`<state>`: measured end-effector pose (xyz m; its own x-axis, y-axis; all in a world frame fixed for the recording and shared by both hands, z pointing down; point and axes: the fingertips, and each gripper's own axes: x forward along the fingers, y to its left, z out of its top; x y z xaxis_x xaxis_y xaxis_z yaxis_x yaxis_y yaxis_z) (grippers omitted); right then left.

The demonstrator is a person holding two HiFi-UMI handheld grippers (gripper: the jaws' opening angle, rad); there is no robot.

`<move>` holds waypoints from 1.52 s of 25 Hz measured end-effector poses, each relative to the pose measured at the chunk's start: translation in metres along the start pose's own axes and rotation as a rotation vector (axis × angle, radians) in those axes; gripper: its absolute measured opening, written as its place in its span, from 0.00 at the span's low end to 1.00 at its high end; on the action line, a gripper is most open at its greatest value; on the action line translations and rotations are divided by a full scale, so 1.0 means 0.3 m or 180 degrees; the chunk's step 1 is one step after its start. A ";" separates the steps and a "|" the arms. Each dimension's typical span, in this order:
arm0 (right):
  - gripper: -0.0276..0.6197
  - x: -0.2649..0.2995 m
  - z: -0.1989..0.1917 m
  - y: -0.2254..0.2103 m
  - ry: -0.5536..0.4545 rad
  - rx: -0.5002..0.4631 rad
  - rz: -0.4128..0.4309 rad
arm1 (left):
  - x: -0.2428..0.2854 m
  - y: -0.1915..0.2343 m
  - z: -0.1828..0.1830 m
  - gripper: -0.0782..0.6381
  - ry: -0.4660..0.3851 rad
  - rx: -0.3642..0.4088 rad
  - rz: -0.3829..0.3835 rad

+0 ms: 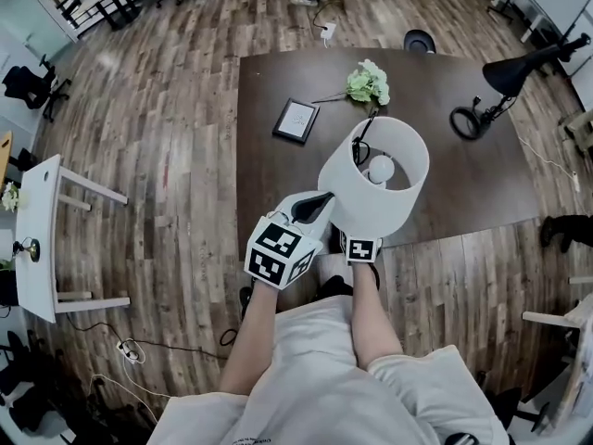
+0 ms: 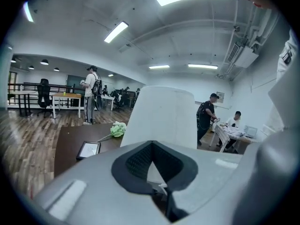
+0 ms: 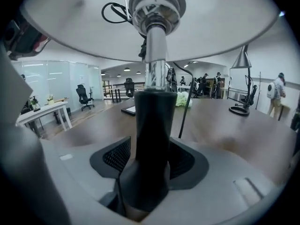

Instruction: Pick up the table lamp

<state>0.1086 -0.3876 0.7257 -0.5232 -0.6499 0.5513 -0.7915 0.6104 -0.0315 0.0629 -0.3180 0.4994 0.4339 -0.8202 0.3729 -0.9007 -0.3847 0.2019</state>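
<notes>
The table lamp has a white drum shade (image 1: 400, 197) with a bulb (image 1: 381, 168) inside, over the front edge of the dark table (image 1: 269, 184). In the right gripper view its black stem (image 3: 152, 125) rises between the jaws of my right gripper (image 3: 149, 161) to a chrome neck under the shade (image 3: 84, 27). The mesh pads lie against the stem on both sides. In the head view, only the right gripper's marker cube (image 1: 361, 247) shows below the shade. My left gripper (image 1: 313, 208) sits against the shade's left side. Its jaws (image 2: 154, 170) meet in a narrow seam, with the shade (image 2: 164, 116) beyond them.
On the table lie a framed picture (image 1: 296, 120) and a bunch of pale green flowers (image 1: 368, 83), with a black desk lamp (image 1: 505, 77) at the right end. A black cord runs from the lamp toward the flowers. A white side table (image 1: 42, 239) stands at left. People stand far off.
</notes>
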 end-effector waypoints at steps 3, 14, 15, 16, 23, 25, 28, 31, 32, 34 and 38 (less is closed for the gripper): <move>0.38 0.014 0.008 0.003 0.0042 -0.0054 0.0047 | 0.005 0.044 0.013 0.11 -0.0021 -0.0055 0.0129; 0.34 0.058 0.057 0.025 0.0043 -0.0182 0.0321 | 0.042 0.136 0.030 0.11 -0.0023 -0.0037 0.0412; 0.34 0.058 0.059 0.024 0.0065 -0.0179 0.0349 | 0.047 0.135 0.027 0.11 -0.0019 -0.0049 0.0402; 0.34 0.058 0.059 0.024 0.0086 -0.0175 0.0376 | 0.051 0.135 0.024 0.11 -0.0012 -0.0060 0.0394; 0.34 0.046 0.060 0.027 0.0229 -0.0179 0.0569 | 0.067 0.119 0.007 0.11 0.0046 -0.0081 0.0369; 0.34 0.042 0.057 0.030 0.0300 -0.0169 0.0621 | 0.068 0.117 -0.002 0.11 0.0065 -0.0105 0.0374; 0.34 0.028 0.046 0.030 0.0374 -0.0174 0.0655 | 0.062 0.115 -0.011 0.11 0.0078 -0.0139 0.0400; 0.34 0.018 0.040 0.033 0.0442 -0.0151 0.0685 | 0.052 0.119 -0.027 0.11 0.0099 -0.0158 0.0426; 0.34 0.014 0.040 0.033 0.0452 -0.0131 0.0689 | 0.049 0.119 -0.033 0.11 0.0109 -0.0166 0.0433; 0.34 0.004 0.045 0.028 0.0448 -0.0087 0.0672 | 0.041 0.119 -0.048 0.11 0.0137 -0.0190 0.0445; 0.34 -0.032 0.082 0.016 0.0400 0.0010 0.0600 | 0.017 0.122 -0.077 0.11 0.0232 -0.0217 0.0437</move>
<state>0.1021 -0.3894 0.6998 -0.6186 -0.4629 0.6349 -0.6846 0.7141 -0.1464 0.0327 -0.3267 0.5296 0.3097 -0.8292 0.4653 -0.9491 -0.2396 0.2046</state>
